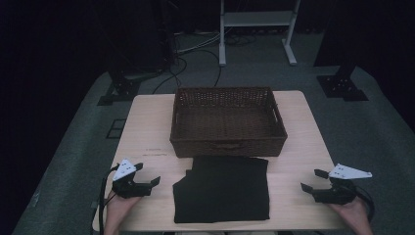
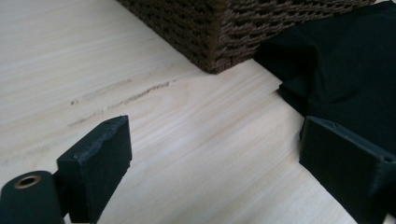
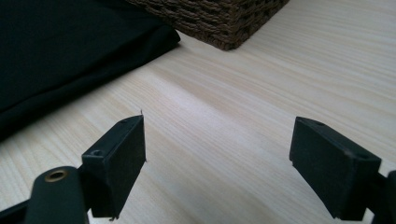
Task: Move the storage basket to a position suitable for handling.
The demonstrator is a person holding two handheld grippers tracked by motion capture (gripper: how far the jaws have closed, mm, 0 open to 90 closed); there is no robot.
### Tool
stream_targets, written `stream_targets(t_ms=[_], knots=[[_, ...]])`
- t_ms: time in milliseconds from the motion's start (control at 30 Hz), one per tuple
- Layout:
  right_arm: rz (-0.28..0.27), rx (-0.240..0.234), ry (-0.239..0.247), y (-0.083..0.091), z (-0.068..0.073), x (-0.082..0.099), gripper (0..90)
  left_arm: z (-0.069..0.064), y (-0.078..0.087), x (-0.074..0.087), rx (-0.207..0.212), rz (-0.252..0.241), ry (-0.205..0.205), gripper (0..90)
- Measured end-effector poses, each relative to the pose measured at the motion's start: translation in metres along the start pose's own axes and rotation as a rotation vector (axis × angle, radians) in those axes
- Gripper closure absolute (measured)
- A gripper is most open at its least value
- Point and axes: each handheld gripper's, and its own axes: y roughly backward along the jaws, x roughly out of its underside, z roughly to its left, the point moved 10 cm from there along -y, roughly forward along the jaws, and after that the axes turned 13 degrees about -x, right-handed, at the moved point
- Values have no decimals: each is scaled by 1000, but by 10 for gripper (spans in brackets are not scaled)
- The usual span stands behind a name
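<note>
Looking down on the table (image 1: 147, 122), I am seeing a wicker basket (image 1: 227, 120) standing empty beyond both sets of fingers, and a folded black cloth (image 1: 222, 188) lying flat just in front of it, between my two grippers. I am judging the cloth soft, light and limp, best pinched at an edge or corner. I am holding the left gripper (image 1: 142, 177) and the right gripper (image 1: 313, 180) with jaws spread wide, gripping nothing, each beside the cloth without touching it.
</note>
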Motion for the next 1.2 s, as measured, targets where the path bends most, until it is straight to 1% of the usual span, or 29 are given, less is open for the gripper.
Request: stream_targets(t_ms=[33, 100, 167, 233, 333, 367, 400, 467, 500, 667, 700, 733, 767, 833, 967, 1033, 1067, 1100, 1133, 1167, 1200], knots=[[0, 0, 0, 0, 0, 0, 175, 0, 0, 0, 0, 0, 0, 81], [-6, -9, 6, 2, 1, -3, 175, -2, 1, -4, 7, -7, -18, 81], [-4, -11, 15, 3, 3, -6, 175, -4, 2, -6, 7, -10, -24, 81], [-3, -15, 26, 3, 4, -9, 175, -5, 2, -8, 13, -8, -40, 81], [12, -31, 36, 1, 9, -12, 169, -8, 4, -10, 26, -5, -58, 81], [12, -31, 36, 1, 9, -12, 169, -8, 4, -10, 26, -5, -58, 81], [19, -35, 41, 0, 10, -13, 168, -9, 4, -10, 27, -4, -69, 81], [34, -39, 56, -2, 11, -14, 168, -10, 5, -11, 33, -2, -75, 81], [41, -48, 65, -4, 13, -17, 168, -11, 6, -12, 33, -2, -84, 81], [49, -56, 79, -4, 17, -22, 168, -14, 9, -14, 46, 7, -117, 80], [49, -56, 79, -4, 17, -22, 168, -14, 9, -14, 46, 7, -117, 80], [51, -59, 78, -4, 19, -22, 168, -15, 9, -15, 47, 6, -123, 80], [58, -57, 92, -3, 22, -24, 168, -16, 11, -18, 52, 4, -131, 80], [62, -56, 95, -2, 23, -25, 168, -17, 12, -19, 53, -1, -134, 80], [73, -51, 118, 1, 29, -30, 168, -20, 16, -25, 61, -9, -149, 80], [80, -57, 140, 2, 36, -36, 168, -23, 17, -27, 64, -10, -163, 80], [82, -61, 145, 2, 38, -38, 168, -25, 19, -29, 68, -10, -175, 80], [82, -67, 147, 2, 41, -40, 168, -25, 19, -29, 68, -10, -175, 73], [84, -71, 153, 2, 43, -42, 168, -28, 20, -31, 71, -7, -190, 72], [86, -73, 163, 2, 44, -44, 168, -28, 20, -31, 71, -7, -190, 72], [88, -77, 167, 1, 46, -46, 168, -29, 21, -32, 72, -6, -199, 72]])
